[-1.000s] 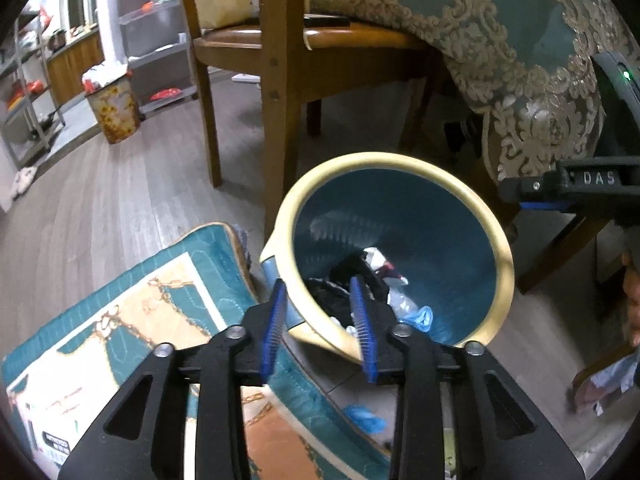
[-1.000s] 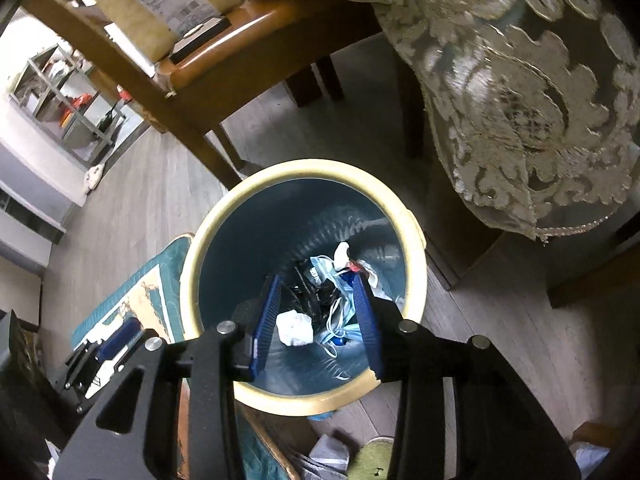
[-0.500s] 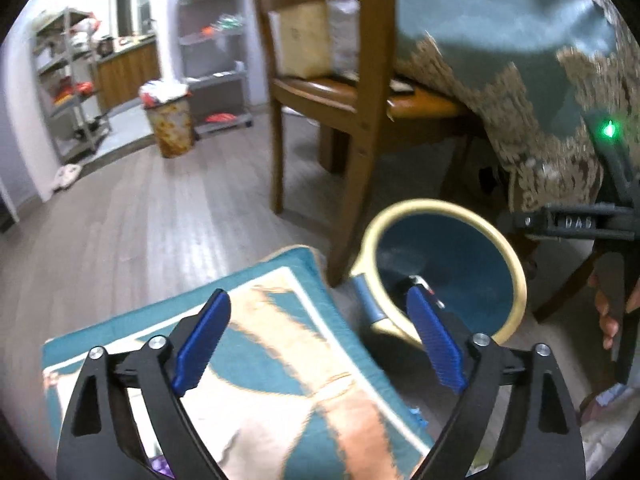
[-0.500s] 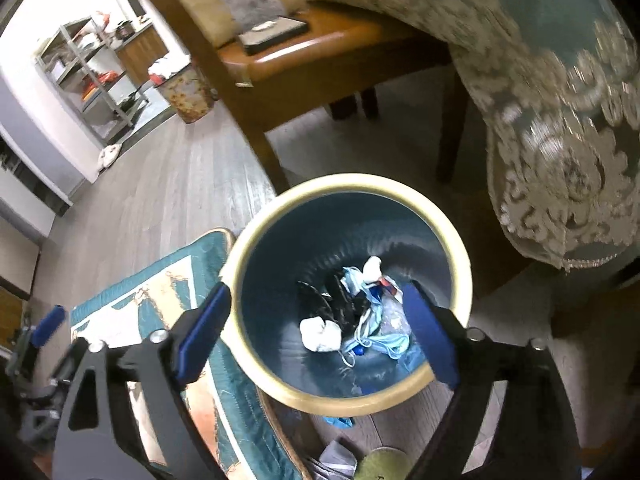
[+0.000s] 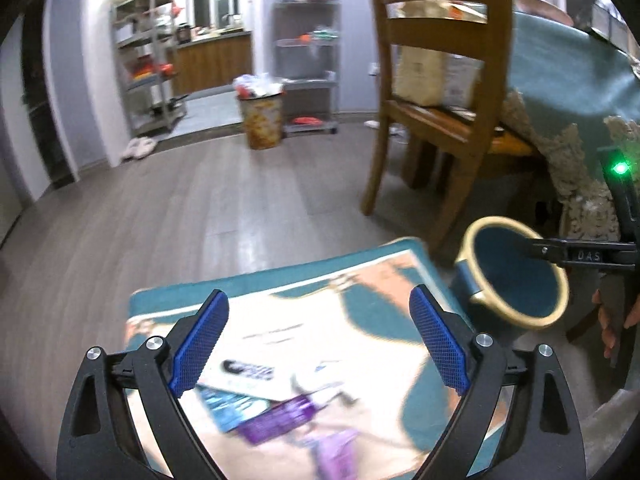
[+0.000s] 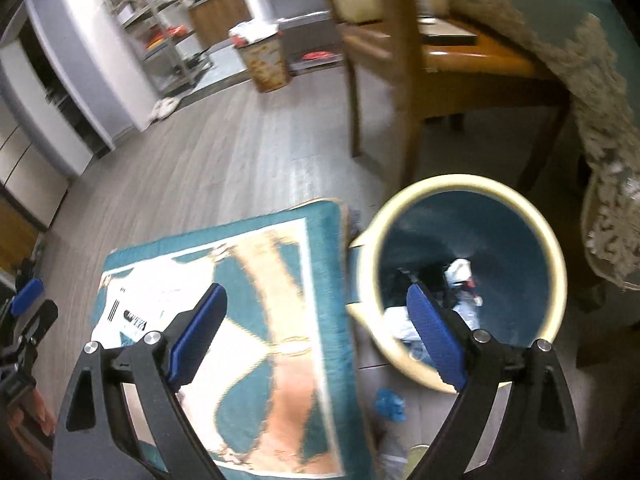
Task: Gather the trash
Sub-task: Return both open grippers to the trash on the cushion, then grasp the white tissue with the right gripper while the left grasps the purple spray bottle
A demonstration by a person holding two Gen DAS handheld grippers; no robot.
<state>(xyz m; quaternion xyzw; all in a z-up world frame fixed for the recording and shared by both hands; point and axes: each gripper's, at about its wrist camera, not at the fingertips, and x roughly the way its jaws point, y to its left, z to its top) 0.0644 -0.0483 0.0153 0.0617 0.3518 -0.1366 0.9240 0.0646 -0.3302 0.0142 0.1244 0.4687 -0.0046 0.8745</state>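
Left gripper (image 5: 319, 342) and right gripper (image 6: 316, 340) both tilt downward, blue-padded jaws spread wide apart, nothing held between them.

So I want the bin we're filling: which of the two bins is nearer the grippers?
The blue bin with the cream rim, beside the rug. The patterned bin stands far off, overflowing, by the shelves.

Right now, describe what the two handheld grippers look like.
Both the left gripper and the right gripper have black triangular cut-out frames with silver bolts and blue cross-hatched pads on the jaws. The right one carries white "DAS" lettering and a green light.
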